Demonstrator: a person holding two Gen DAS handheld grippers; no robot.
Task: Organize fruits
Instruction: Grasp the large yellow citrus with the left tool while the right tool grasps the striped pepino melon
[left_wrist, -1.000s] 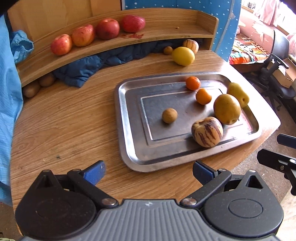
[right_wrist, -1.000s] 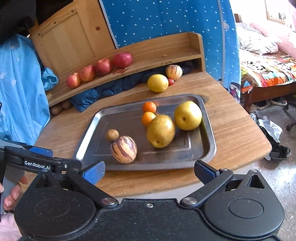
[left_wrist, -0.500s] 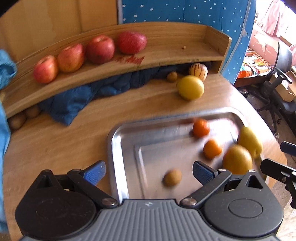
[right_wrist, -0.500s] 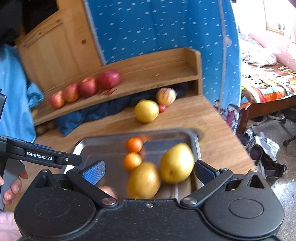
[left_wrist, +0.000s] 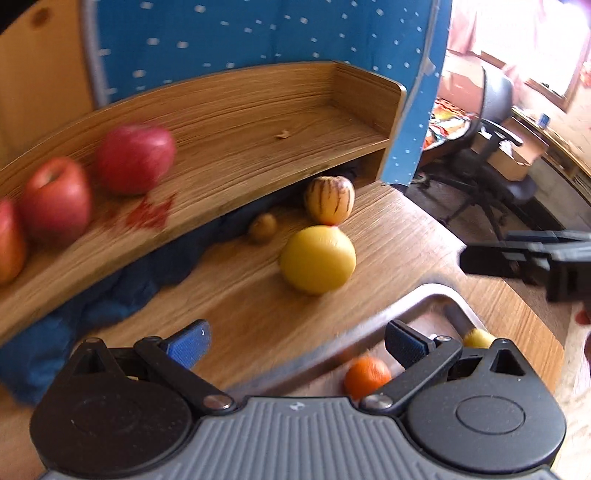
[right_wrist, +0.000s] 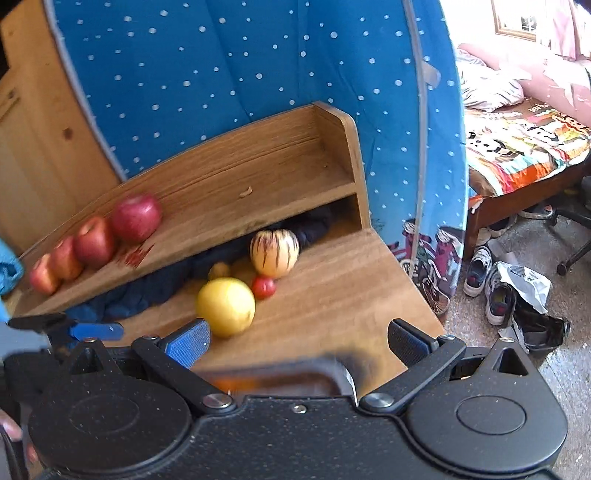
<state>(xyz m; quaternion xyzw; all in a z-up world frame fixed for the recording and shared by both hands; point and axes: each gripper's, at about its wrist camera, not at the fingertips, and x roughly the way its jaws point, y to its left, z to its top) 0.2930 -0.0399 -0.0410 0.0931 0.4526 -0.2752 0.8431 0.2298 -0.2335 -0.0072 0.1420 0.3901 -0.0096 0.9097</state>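
Left gripper (left_wrist: 295, 338) jaws spread wide, nothing between them. Far left of it and ahead, red apples (left_wrist: 135, 162) in a row on the curved wooden shelf (left_wrist: 258, 122). Under the shelf, dark blue cloth (left_wrist: 122, 295). Straight ahead on the wooden tabletop (left_wrist: 402, 240): round yellow fruit (left_wrist: 317, 258), behind it a small brown fruit (left_wrist: 263, 227) and a striped cream melon-like fruit (left_wrist: 329, 199). Right of the fingers, silver metal tray (left_wrist: 432, 297) corner with a small orange citrus (left_wrist: 366, 376) inside, close to the right finger. Right gripper (right_wrist: 297, 341) also wide open, empty; yellow fruit just ahead of its left finger, small red fruit (right_wrist: 263, 287) touching the striped one. Tray rim blurred right below its fingers.
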